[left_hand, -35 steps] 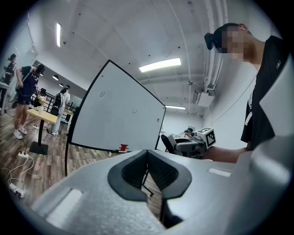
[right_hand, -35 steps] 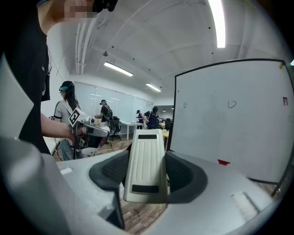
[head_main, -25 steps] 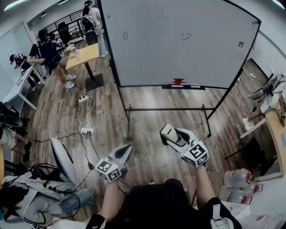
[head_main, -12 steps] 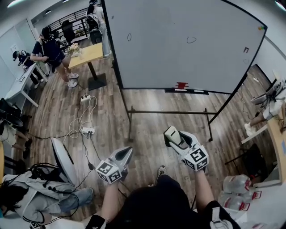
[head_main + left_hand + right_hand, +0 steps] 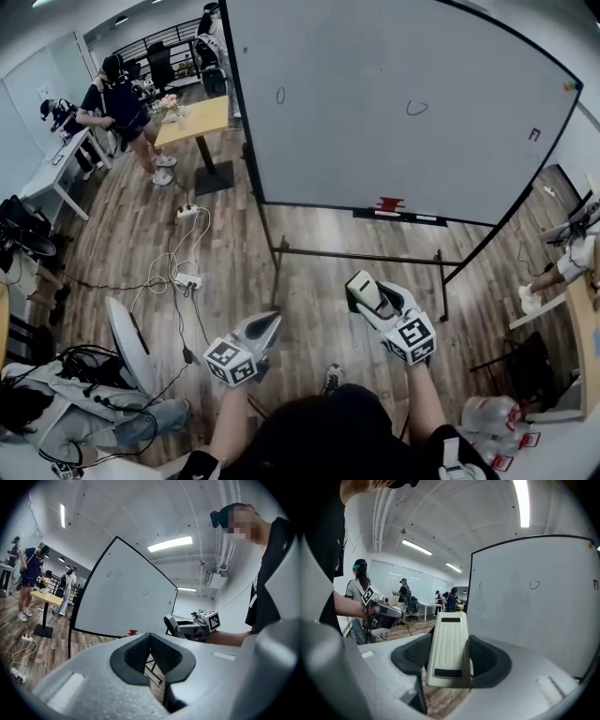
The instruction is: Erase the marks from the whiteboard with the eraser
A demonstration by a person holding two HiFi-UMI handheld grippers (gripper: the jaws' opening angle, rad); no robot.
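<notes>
The whiteboard (image 5: 403, 103) stands on a black frame ahead of me. It bears a small oval mark (image 5: 279, 96), a loop mark (image 5: 416, 108) and a red mark (image 5: 534, 134) near its right edge. My right gripper (image 5: 361, 298) is shut on a cream eraser (image 5: 364, 292), which stands upright between the jaws in the right gripper view (image 5: 449, 648). My left gripper (image 5: 265, 328) is shut on nothing, its dark pads (image 5: 140, 653) touching. Both grippers hang low over the wooden floor, well short of the board. A red item (image 5: 389, 203) rests on the board's ledge.
The board's stand bar (image 5: 361, 255) crosses the floor ahead. Cables and power strips (image 5: 187, 278) lie at the left beside a white curved object (image 5: 127, 342). A wooden table (image 5: 197, 117) and several people are at the back left. Water bottles (image 5: 492, 417) sit at the lower right.
The whiteboard has slid lower and to the right in the head view, and a shoe now shows below me. Both grippers keep their pose, the eraser still clamped.
</notes>
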